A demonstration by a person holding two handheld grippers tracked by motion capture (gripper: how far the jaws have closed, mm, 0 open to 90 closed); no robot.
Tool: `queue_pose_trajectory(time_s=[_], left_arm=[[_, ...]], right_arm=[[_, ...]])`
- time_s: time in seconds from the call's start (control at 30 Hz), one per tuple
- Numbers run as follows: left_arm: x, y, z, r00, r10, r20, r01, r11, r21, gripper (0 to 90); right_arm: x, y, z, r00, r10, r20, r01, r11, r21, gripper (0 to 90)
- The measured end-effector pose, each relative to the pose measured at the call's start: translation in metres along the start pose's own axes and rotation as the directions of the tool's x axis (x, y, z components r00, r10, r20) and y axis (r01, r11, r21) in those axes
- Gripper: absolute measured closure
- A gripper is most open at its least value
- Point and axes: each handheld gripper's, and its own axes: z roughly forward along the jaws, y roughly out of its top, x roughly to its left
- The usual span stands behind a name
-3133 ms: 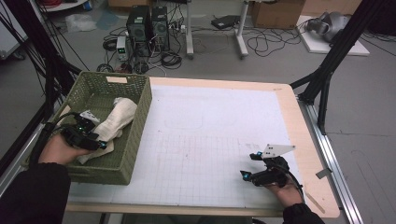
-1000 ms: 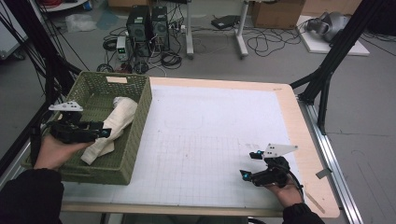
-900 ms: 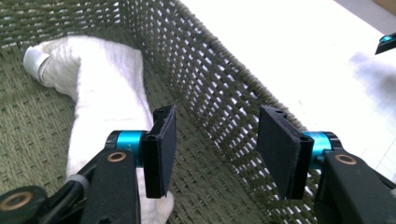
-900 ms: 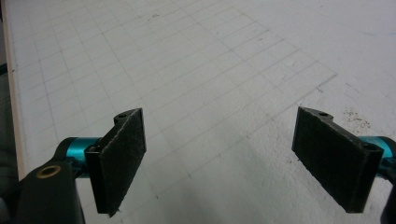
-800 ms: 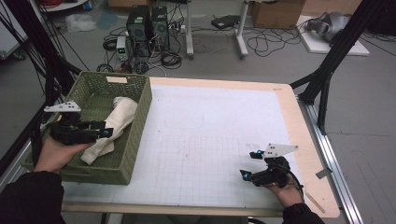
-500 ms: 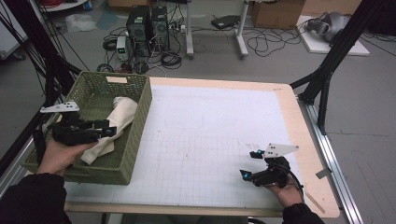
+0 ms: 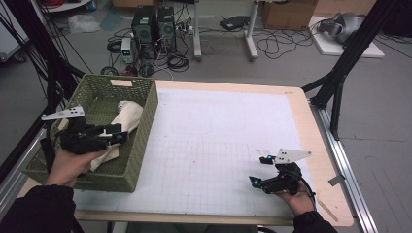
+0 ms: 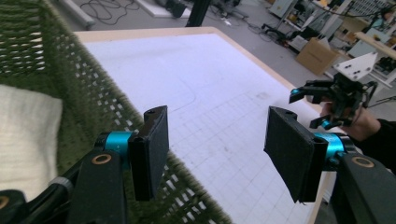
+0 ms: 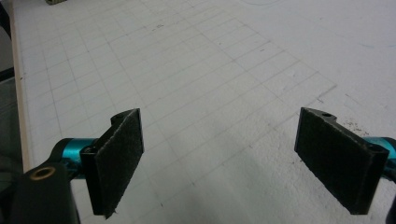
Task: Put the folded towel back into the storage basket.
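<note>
Left gripper hovers over the cloth in the basket, jaws just opening, empty; right gripper rests open on the table.

Wooden table, white grid mat on top; green basket at left edge.

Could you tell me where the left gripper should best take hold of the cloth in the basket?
Probably the bunched upper end of the cloth, from above: it lies slanted against the basket wall, which blocks a sideways approach. The left gripper is open beside it.
</note>
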Motion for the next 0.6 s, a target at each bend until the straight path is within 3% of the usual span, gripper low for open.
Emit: queue_pose_trajectory(time_s=[0.3,0.6], left_arm=[[-0.018,-0.002,0.014,0.9994,0.019,0.03,-0.019,0.9995,-0.024,38.4],[-0.035,-0.007,0.031,0.9982,0.06,-0.007,-0.06,0.998,-0.022,37.6]], right_arm=[[0.0,0.0,0.0,1.0,-0.002,-0.002,0.002,1.0,-0.003,14.8],[0.0,0.001,0.001,1.0,-0.005,-0.002,0.005,1.0,-0.006,14.5]])
